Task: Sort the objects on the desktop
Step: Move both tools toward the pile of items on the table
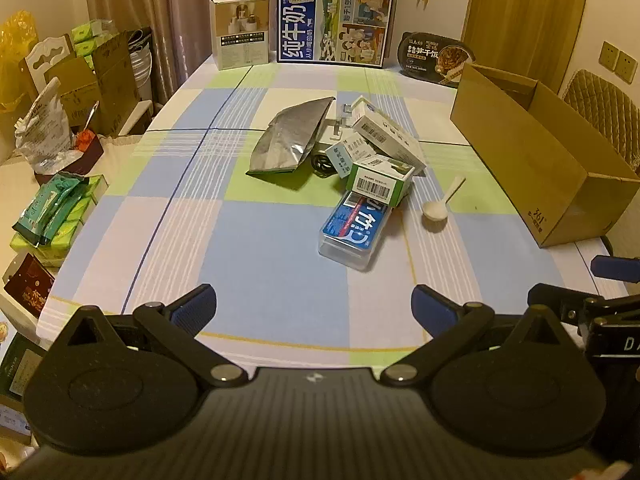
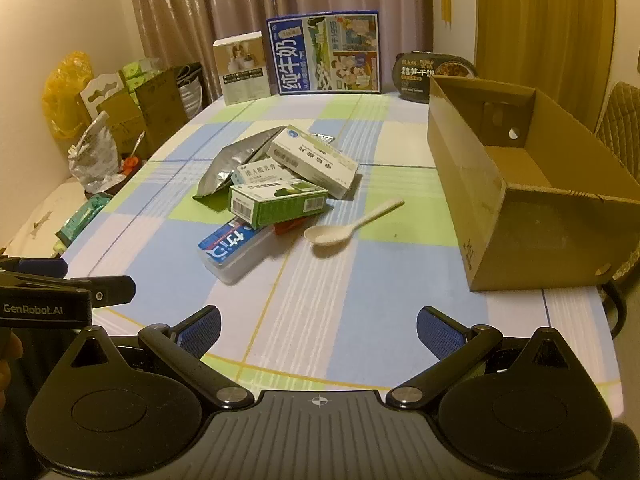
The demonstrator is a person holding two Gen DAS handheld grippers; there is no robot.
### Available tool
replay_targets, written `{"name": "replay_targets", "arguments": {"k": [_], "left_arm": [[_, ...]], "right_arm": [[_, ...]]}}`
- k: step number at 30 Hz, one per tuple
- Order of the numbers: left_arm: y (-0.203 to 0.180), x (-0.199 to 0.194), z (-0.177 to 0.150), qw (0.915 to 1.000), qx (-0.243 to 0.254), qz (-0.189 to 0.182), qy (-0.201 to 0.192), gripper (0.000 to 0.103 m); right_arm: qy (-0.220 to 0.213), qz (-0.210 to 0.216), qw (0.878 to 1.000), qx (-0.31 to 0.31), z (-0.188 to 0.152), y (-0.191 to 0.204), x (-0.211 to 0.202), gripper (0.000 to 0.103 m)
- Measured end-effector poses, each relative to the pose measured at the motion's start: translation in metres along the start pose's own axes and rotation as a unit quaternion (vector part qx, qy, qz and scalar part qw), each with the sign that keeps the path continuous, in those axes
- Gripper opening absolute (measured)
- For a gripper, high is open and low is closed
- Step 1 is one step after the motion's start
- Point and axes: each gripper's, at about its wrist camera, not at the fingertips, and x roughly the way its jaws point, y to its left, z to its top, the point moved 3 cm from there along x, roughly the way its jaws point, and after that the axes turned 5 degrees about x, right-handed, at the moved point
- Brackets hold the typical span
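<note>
Curtains are hanging behind a bench [image 2: 320, 304] covered in a checked blue, green and white cloth, with an open cardboard box [image 2: 520, 200] sitting on its right side. Near the middle, a loose pile is waiting to be sorted: a silver foil pouch [image 1: 290, 140] on the left, 3 or so small cartons stacked across each other, a green-and-white carton [image 2: 276, 200] on the near side, and a clear plastic case with a blue label [image 2: 232, 248] poking out nearest. A white spoon [image 2: 348, 226] is lying apart, just right of the pile.

Both claws are hovering over the near edge, the left claw [image 1: 314, 304] and the right claw [image 2: 318, 326] each spread wide and gripping nothing.

The cartons are looking light and stiff but crushable, best pinched across their narrow sides. The plastic case is probably slick and rigid, so a hold across its short width seems safest. The pouch is likely limp and crinkly. The spoon is thin; its handle is offering the easiest purchase.
</note>
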Motion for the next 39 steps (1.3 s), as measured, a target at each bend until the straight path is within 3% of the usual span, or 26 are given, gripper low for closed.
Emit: {"name": "replay_targets", "arguments": {"k": [17,25,32,39], "left_arm": [[0.0,0.004,-0.003,1.0,0.0,-0.005,0.007,0.102],[0.001,0.01,0.001,0.9991,0.005,-0.042,0.006,0.102],[-0.001,0.027,0.015,0.9962,0.069,-0.051,-0.011,0.102],[-0.001,0.07,0.025,0.9907,0.108,-0.082,0.008,0.102]], "right_arm": [[0.001,-0.006,1.0,0.015,-0.004,-0.007,0.004,0.101],[-0.012,0.002,0.999,0.039,0.001,-0.014,0.008,0.101],[0.005,-0.016,0.999,0.029,0.006,-0.017,0.022,0.101],[0.012,-0.019,0.999,0.033,0.015,-0.02,0.052,0.101]]}}
